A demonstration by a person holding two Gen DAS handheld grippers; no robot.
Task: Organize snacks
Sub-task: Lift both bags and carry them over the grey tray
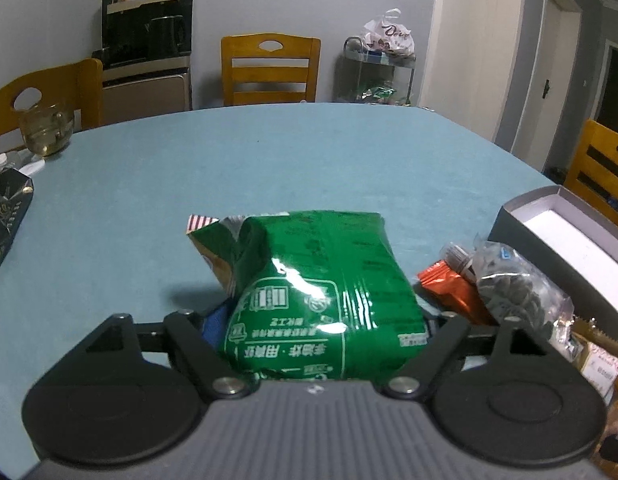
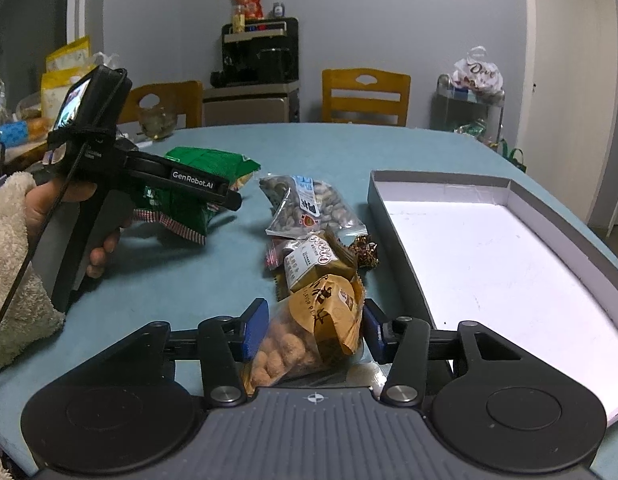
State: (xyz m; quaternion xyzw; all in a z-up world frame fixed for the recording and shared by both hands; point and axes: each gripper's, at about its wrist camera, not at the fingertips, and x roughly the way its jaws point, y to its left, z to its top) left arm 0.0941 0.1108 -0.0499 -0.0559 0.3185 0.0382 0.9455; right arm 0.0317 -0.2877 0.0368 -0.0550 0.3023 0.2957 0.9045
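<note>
My left gripper (image 1: 325,320) is shut on a green snack bag (image 1: 313,288) and holds it above the blue table; it also shows in the right wrist view (image 2: 193,192) with the green bag (image 2: 205,164) in it. My right gripper (image 2: 313,328) has its blue pads on both sides of an orange bag of coated peanuts (image 2: 309,332), touching it. Ahead lie a clear bag of nuts (image 2: 309,208) and a small tan packet (image 2: 309,260). An open grey box (image 2: 489,248) with a white floor lies to the right.
In the left wrist view a bag of dark seeds (image 1: 517,284) and an orange packet (image 1: 453,288) lie beside the box (image 1: 569,240). A glass jar (image 1: 47,132) and a dark box (image 1: 5,216) stand at far left. Wooden chairs (image 1: 269,68) surround the table.
</note>
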